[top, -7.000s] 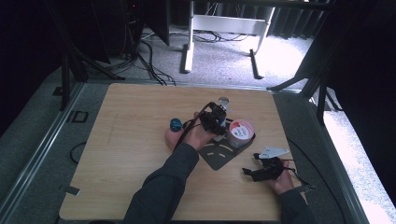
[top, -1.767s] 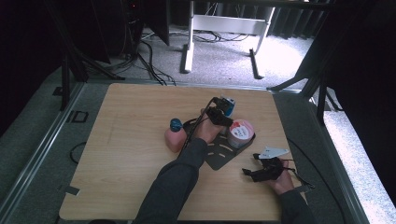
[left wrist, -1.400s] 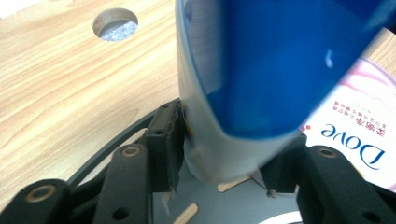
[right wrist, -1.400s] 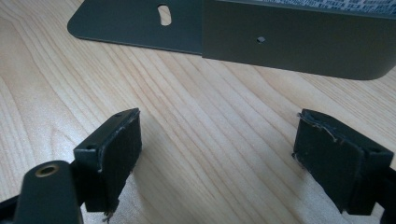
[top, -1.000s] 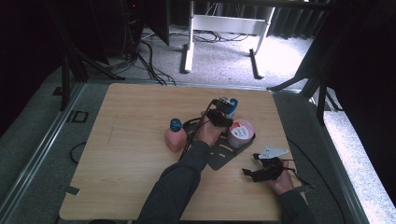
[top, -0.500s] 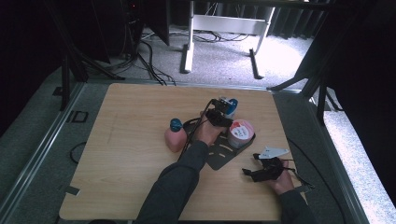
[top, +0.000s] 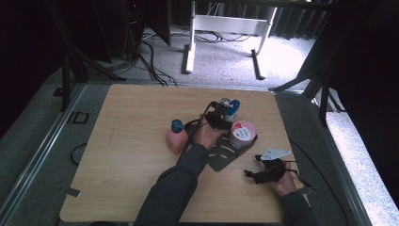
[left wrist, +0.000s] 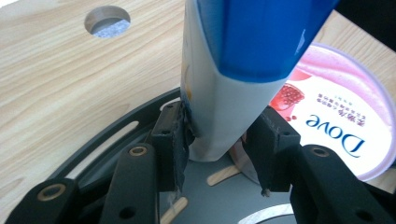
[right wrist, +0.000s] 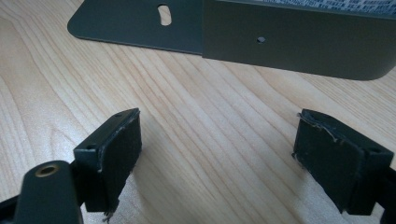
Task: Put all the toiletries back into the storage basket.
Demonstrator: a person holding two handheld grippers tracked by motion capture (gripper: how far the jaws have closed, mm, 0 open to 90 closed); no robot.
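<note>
Your left claw [left wrist: 217, 140] has carried the blue-capped bottle [left wrist: 233, 84] farther across the bench [top: 127, 141] onto the dark rack [left wrist: 112, 135], jaws just closing on it beside the Dove tub [left wrist: 336, 121]. Next, seat it upright. Your right claw [right wrist: 217, 158] gapes empty.

Dark grey sleeves; black grippers with brass-ringed screw holes, worn pads.

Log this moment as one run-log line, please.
left gripper: jaws just closing, gripping blue-capped tube over dark tray | Dove jar: beside tube | right gripper: open above table
</note>
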